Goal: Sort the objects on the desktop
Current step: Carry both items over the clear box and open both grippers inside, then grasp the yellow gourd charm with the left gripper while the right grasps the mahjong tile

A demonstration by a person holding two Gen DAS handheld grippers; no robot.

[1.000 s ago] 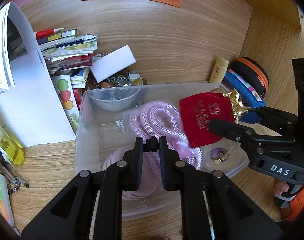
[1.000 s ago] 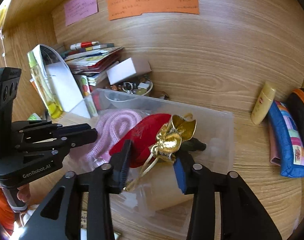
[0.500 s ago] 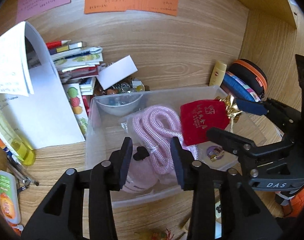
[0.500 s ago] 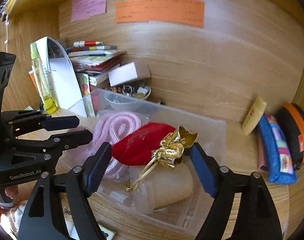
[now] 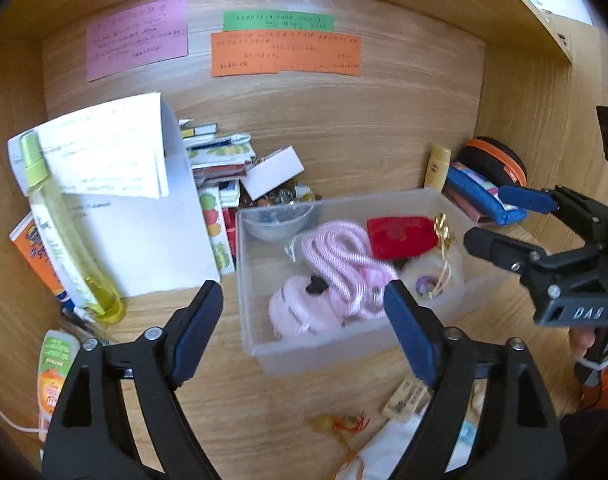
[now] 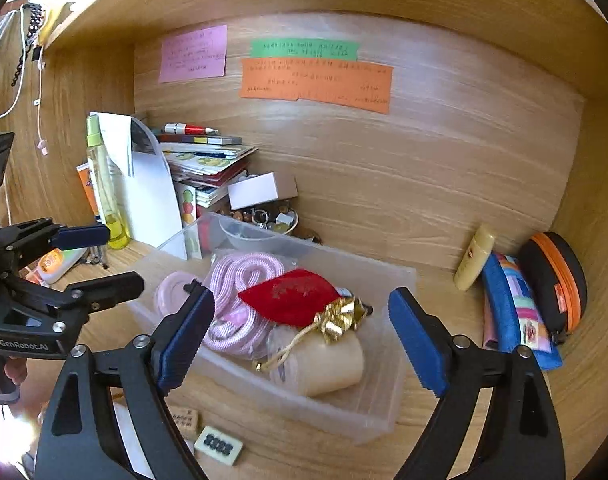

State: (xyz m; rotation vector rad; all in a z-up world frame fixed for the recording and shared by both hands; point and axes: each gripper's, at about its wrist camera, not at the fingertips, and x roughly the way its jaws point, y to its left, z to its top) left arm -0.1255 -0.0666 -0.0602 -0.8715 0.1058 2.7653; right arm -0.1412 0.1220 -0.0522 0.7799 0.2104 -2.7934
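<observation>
In the left wrist view, the left gripper (image 5: 302, 312) fills the lower part of the frame with its jaws spread wide; they have just been opening, and nothing sits between the blue pads. Beyond the fingertips, at centre, a clear plastic bin (image 5: 312, 354) stands on the wooden tabletop (image 5: 232, 412). Inside it lie a coiled pink rope (image 5: 338, 250), a pink round case (image 5: 300, 314) at the near left, a red velvet pouch (image 5: 402, 236) with a gold tie toward the right, and a small clear bowl (image 5: 276, 224) in the far left corner. All of these lie apart from the pads. At the right edge the right gripper (image 5: 492, 222) hangs open over the bin's right end. A stack of booklets (image 5: 218, 160) and a yellow-green bottle (image 5: 66, 240) stand in the left half.

In the right wrist view, the right gripper (image 6: 302, 322) occupies the lower frame, jaws likewise spread after just opening, holding nothing. The bin (image 6: 380, 412) lies just past the fingertips at centre, with the red pouch (image 6: 288, 296) and its gold bow lying loose between the two pads in the picture but touching neither. The pink rope (image 6: 240, 280) is left of the pouch. The left gripper (image 6: 100, 256) shows at the left edge, open. A blue pencil case (image 6: 516, 308) and a black-and-orange case (image 6: 556, 284) lie at the right.
</observation>
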